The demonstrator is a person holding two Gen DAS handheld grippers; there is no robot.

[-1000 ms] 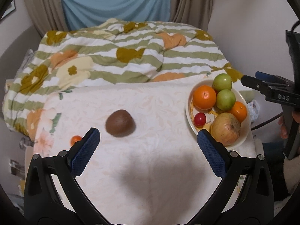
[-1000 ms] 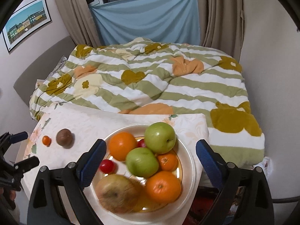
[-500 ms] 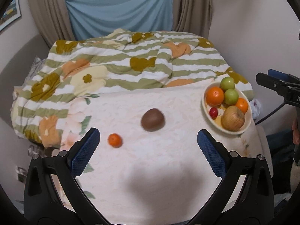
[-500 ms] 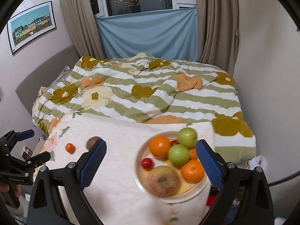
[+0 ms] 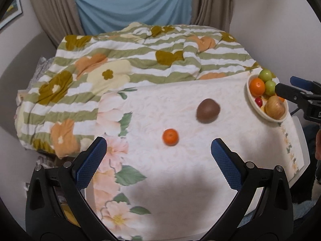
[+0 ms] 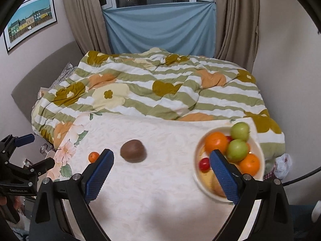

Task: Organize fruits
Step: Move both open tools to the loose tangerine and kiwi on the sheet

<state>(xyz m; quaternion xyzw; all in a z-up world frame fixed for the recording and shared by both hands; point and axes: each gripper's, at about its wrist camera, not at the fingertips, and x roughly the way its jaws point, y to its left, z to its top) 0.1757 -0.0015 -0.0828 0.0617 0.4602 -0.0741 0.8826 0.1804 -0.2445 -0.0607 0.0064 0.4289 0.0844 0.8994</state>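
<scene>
So both grippers are hanging over the bench with nothing in them: the left gripper (image 5: 158, 156) has its blue-padded fingers (image 5: 91, 161) spread wide, and the right gripper (image 6: 161, 170) has its fingers just as wide, empty too. The bench (image 5: 180, 190) is covered with a cream cloth with pink flowers printed along its left side. Two loose fruits sit out on that cloth: a small round orange tangerine (image 5: 170, 136) and, near it toward the right, a brown egg-shaped fruit (image 5: 207, 110), not touching each other. Way over at the right edge of the bench is a cream round bowl (image 6: 258, 154) already piled with two green apples (image 6: 237, 149), a big orange (image 6: 216, 142), another orange (image 6: 249, 164), a small red fruit (image 6: 204, 163) and a yellowish-brown fruit (image 5: 274, 108). Behind the bench is a bed with a green-and-white striped flowered quilt (image 6: 160, 92), and a blue cloth (image 6: 160, 26) hangs under the window between beige curtains.
</scene>
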